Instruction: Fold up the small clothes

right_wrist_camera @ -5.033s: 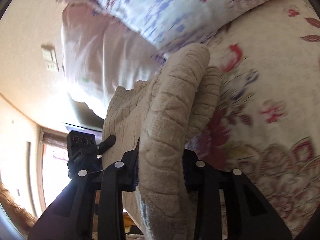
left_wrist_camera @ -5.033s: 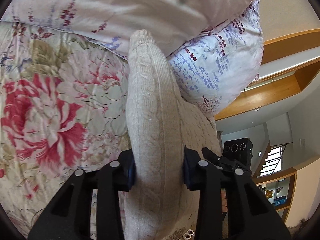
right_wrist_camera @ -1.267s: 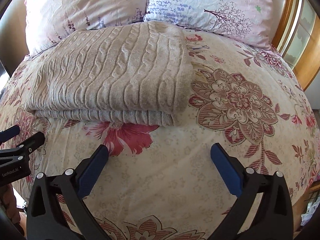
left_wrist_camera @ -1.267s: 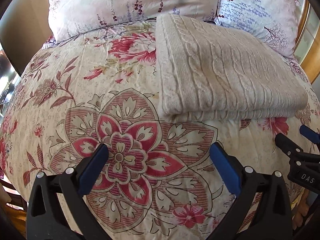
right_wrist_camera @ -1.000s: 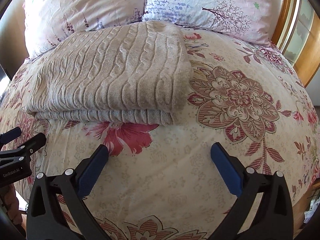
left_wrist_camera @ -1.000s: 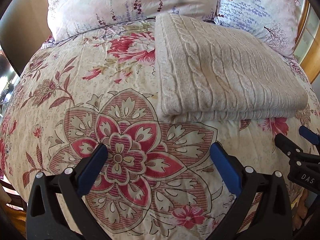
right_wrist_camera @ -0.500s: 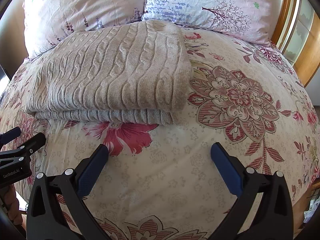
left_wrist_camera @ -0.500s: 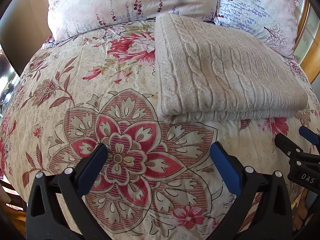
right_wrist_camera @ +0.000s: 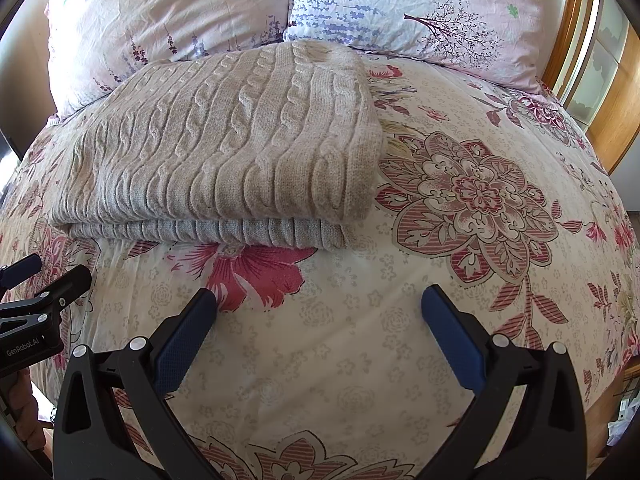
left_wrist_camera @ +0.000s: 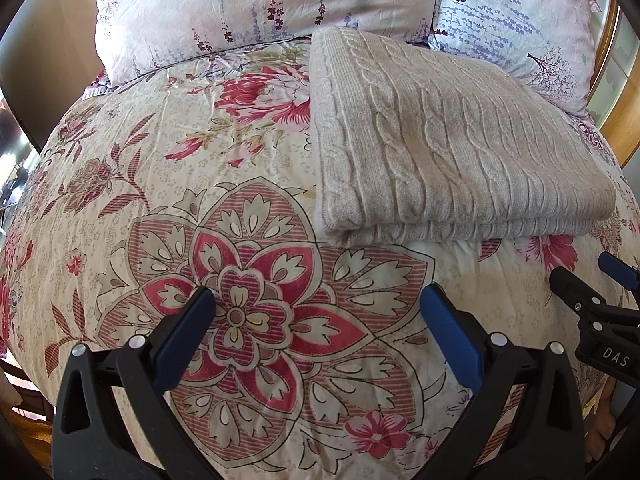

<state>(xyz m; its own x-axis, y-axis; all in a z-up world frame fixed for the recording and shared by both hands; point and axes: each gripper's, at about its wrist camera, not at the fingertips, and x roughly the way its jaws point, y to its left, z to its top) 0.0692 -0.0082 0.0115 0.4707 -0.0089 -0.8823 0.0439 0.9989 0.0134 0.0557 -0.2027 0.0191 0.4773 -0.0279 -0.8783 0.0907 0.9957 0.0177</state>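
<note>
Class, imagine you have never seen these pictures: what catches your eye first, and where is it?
First the folded beige cable-knit sweater lying on the floral quilt, just before two pillows. Then the open left gripper and right gripper, both hovering low in front, holding nothing.

I see a thick cable-knit wool sweater point(left_wrist_camera: 440, 148), matt and ribbed. Under it, the bed point(left_wrist_camera: 240, 280) has a smooth printed cotton cover. My left hand-held gripper point(left_wrist_camera: 316, 312) is matt black plastic with textured blue rubber pads point(left_wrist_camera: 450, 332). The bedframe point(right_wrist_camera: 612, 92) is glossy wood.
</note>
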